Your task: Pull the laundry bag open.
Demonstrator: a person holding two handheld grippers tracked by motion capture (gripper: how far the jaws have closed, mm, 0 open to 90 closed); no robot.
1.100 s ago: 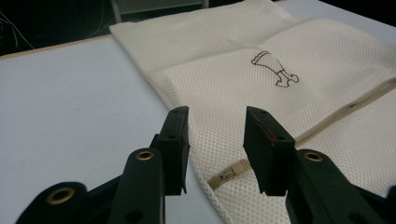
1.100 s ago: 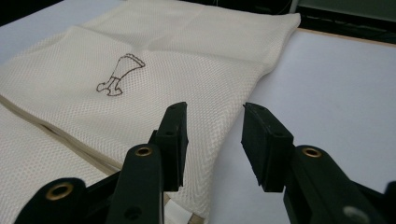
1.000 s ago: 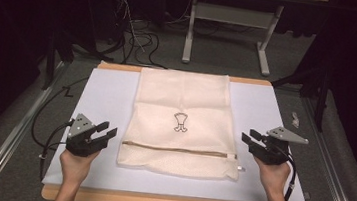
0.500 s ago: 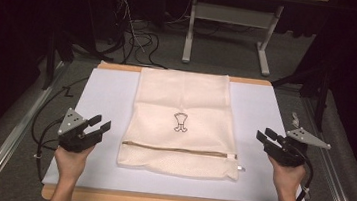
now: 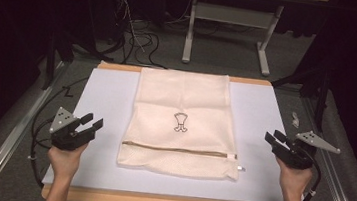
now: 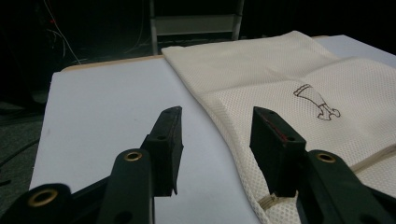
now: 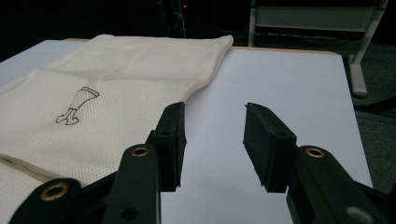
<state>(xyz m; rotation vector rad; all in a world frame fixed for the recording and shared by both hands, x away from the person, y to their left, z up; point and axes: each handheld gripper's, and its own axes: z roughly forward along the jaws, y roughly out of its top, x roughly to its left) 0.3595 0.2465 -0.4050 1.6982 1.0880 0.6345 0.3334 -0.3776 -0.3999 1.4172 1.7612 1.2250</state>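
White table mat (image 5: pixel 101 97), cream mesh bag (image 5: pixel 184 101) flat, near edge seemingly folded. Left gripper (image 5: pixel 88 125), right gripper (image 5: pixel 274 139): just opened, empty, apart from it.

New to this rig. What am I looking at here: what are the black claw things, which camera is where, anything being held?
No robot arm here: a person holds a two-jaw hand tool in each hand. The high view looks down from above the person's side, with the left gripper at its left and the right gripper at its right. The other two pictures come from cameras riding on each gripper, looking along its black jaws. On the white table lies a cream mesh laundry bag, flat, with a small embroidered emblem and a zipper near the person's end. Both grippers stand open beside the bag, one on each side, holding nothing.
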